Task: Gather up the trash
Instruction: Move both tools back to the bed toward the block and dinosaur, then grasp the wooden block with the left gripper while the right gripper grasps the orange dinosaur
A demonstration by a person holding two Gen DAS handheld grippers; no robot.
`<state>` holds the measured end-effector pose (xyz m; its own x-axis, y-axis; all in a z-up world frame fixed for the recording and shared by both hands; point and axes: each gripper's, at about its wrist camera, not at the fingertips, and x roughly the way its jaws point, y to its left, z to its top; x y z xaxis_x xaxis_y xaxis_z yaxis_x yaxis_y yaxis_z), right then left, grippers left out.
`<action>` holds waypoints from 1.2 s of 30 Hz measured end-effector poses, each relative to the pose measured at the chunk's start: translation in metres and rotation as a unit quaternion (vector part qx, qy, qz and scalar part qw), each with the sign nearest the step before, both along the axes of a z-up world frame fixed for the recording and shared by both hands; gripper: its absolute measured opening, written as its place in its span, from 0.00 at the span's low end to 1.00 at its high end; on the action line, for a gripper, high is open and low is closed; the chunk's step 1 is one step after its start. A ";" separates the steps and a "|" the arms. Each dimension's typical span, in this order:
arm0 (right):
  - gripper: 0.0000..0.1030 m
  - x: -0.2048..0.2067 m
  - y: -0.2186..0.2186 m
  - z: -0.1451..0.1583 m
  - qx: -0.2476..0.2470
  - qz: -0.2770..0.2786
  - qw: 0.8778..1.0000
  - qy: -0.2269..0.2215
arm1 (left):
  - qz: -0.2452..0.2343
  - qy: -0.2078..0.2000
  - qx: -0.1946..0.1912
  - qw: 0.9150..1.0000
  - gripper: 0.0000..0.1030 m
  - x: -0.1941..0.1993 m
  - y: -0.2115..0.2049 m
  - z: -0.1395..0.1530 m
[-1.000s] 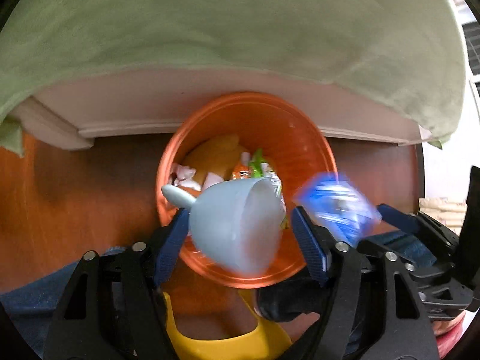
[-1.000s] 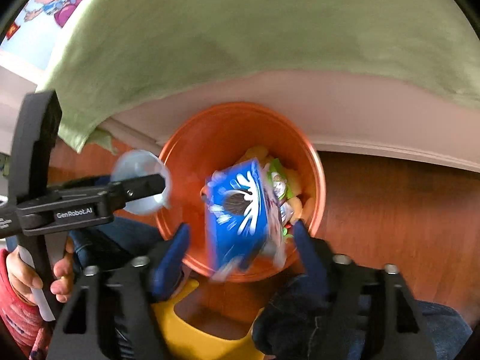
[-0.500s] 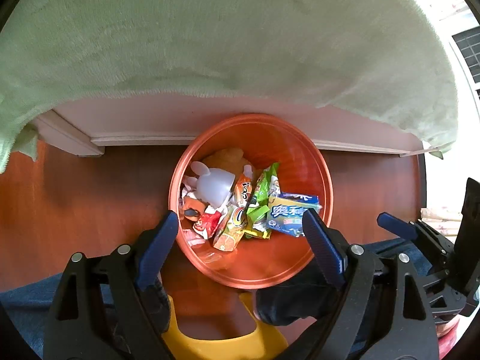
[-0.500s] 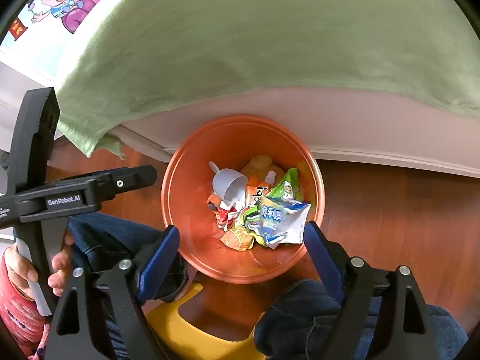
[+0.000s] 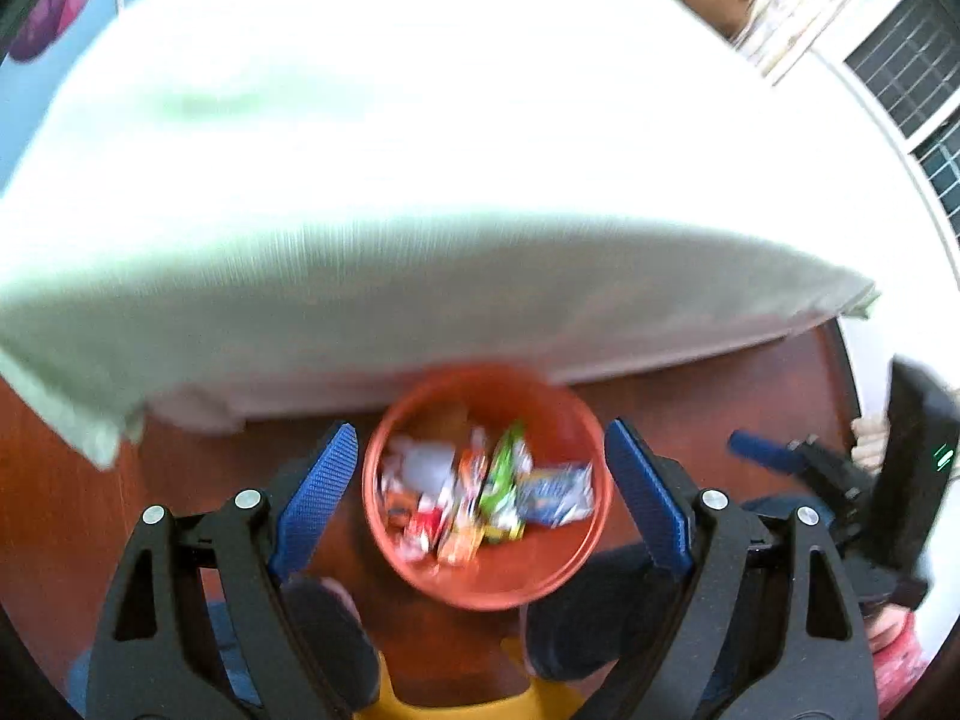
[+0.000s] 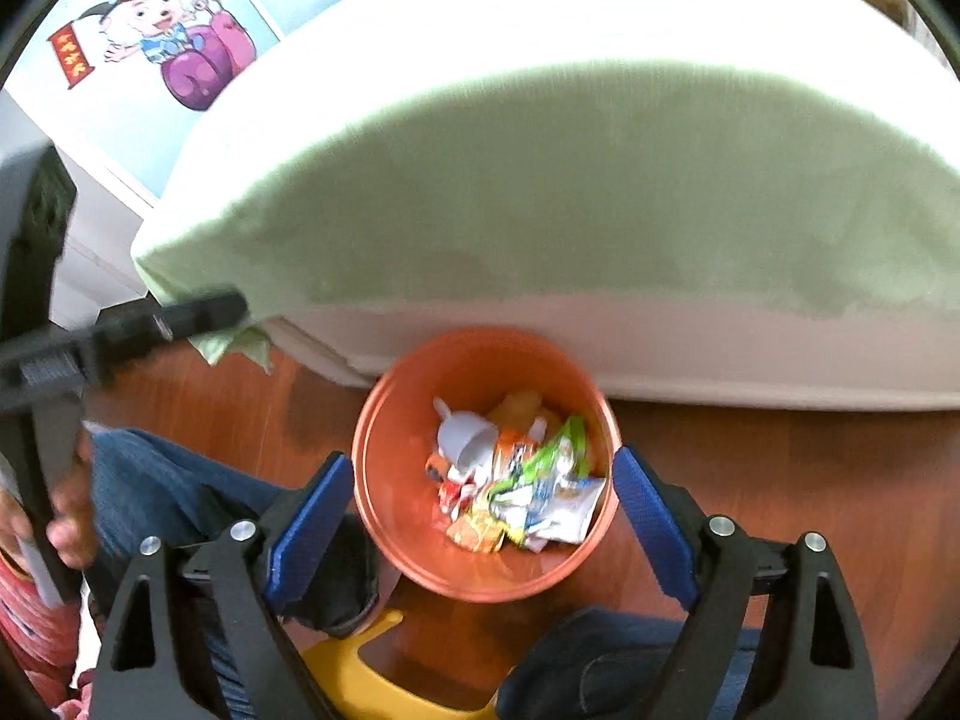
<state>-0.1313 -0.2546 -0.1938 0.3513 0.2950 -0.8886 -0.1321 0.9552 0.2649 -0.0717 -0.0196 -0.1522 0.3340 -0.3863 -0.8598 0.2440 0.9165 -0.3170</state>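
An orange bin point(image 5: 510, 576) point(image 6: 498, 570) stands on the wood floor below both grippers. Inside lie a white scoop cup point(image 5: 423, 462) point(image 6: 462, 432), a blue snack packet point(image 5: 555, 492) point(image 6: 564, 510) and several coloured wrappers point(image 5: 474, 510) point(image 6: 516, 480). My left gripper point(image 5: 480, 429) hangs high over the bin, open and empty. My right gripper point(image 6: 481, 459) is also above it, jaws still opening, with nothing between them. In the right wrist view, one black finger point(image 6: 180, 318) of the left gripper shows at the left. The left wrist view is blurred.
A table under a pale green cloth point(image 5: 420, 210) point(image 6: 570, 192) overhangs the bin's far side. A person's jeans-clad legs point(image 6: 168, 492) and dark feet point(image 5: 336, 630) flank a yellow stool point(image 6: 360, 684) just in front. A cartoon poster point(image 6: 162, 42) is on the back wall.
A second ago the scoop cup and blue packet were dropping from the grippers; now both lie in the bin. Both grippers have risen, so the bin looks smaller and the tabletop shows.
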 end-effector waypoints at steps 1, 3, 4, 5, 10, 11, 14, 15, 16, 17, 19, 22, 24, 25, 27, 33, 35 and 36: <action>0.84 0.000 0.000 0.006 0.000 0.003 1.000 -0.011 | 0.003 -0.012 -0.004 1.000 0.80 0.005 0.002 0.011; 0.84 0.000 0.000 0.013 0.001 0.005 1.000 -0.021 | 0.006 -0.038 -0.013 0.999 0.84 0.020 0.005 0.035; 0.84 0.000 0.000 0.017 0.002 0.007 1.000 -0.027 | 0.015 -0.055 -0.008 0.998 0.84 0.030 0.007 0.047; 0.84 0.000 0.000 0.020 0.003 0.009 0.999 -0.033 | 0.022 -0.066 -0.003 0.998 0.85 0.039 0.008 0.055; 0.84 0.001 0.001 0.025 0.007 0.015 0.999 -0.050 | 0.049 -0.111 -0.003 0.993 0.87 0.094 0.006 0.084; 0.84 0.001 0.001 0.026 0.009 0.015 0.998 -0.054 | 0.050 -0.121 -0.002 0.991 0.87 0.110 0.002 0.089; 0.84 0.002 0.000 0.030 0.013 0.016 0.998 -0.064 | 0.050 -0.146 0.009 0.988 0.87 0.155 -0.012 0.096; 0.84 0.002 0.000 0.031 0.012 0.016 0.997 -0.069 | 0.048 -0.148 0.013 0.988 0.87 0.171 -0.019 0.097; 0.84 0.003 0.000 0.032 0.012 0.016 0.997 -0.073 | 0.049 -0.147 0.014 0.988 0.87 0.187 -0.024 0.096; 0.84 0.003 -0.001 0.034 0.011 0.014 0.997 -0.079 | 0.054 -0.148 0.016 0.987 0.87 0.209 -0.028 0.096; 0.84 0.005 -0.003 0.038 0.011 0.009 0.996 -0.089 | 0.065 -0.151 0.031 0.986 0.87 0.241 -0.036 0.091; 0.84 0.008 -0.005 0.046 0.007 0.007 0.995 -0.102 | 0.076 -0.147 0.054 0.985 0.87 0.293 -0.049 0.077; 0.84 0.011 -0.006 0.052 0.001 0.008 0.994 -0.110 | 0.091 -0.141 0.075 0.983 0.87 0.325 -0.056 0.068; 0.84 0.013 -0.008 0.056 -0.002 0.007 0.993 -0.114 | 0.093 -0.139 0.083 0.982 0.87 0.339 -0.058 0.063; 0.84 0.015 -0.012 0.062 -0.006 0.003 0.993 -0.118 | 0.108 -0.140 0.099 0.979 0.87 0.364 -0.062 0.056; 0.84 0.022 -0.024 0.069 -0.006 -0.013 0.993 -0.114 | 0.119 -0.128 0.109 0.979 0.74 0.409 -0.069 0.044; 0.84 0.026 -0.025 0.071 -0.002 -0.013 0.994 -0.111 | 0.107 -0.115 0.116 0.981 0.49 0.417 -0.070 0.039; 0.84 0.029 -0.026 0.072 -0.001 -0.014 0.994 -0.112 | 0.104 -0.105 0.120 0.982 0.34 0.419 -0.070 0.035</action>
<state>-0.1027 -0.2804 -0.1214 0.5474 0.2815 -0.7881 -0.1614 0.9596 0.2306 0.3472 -0.0898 -0.1167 0.5632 -0.0867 -0.8218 0.0811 0.9955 -0.0494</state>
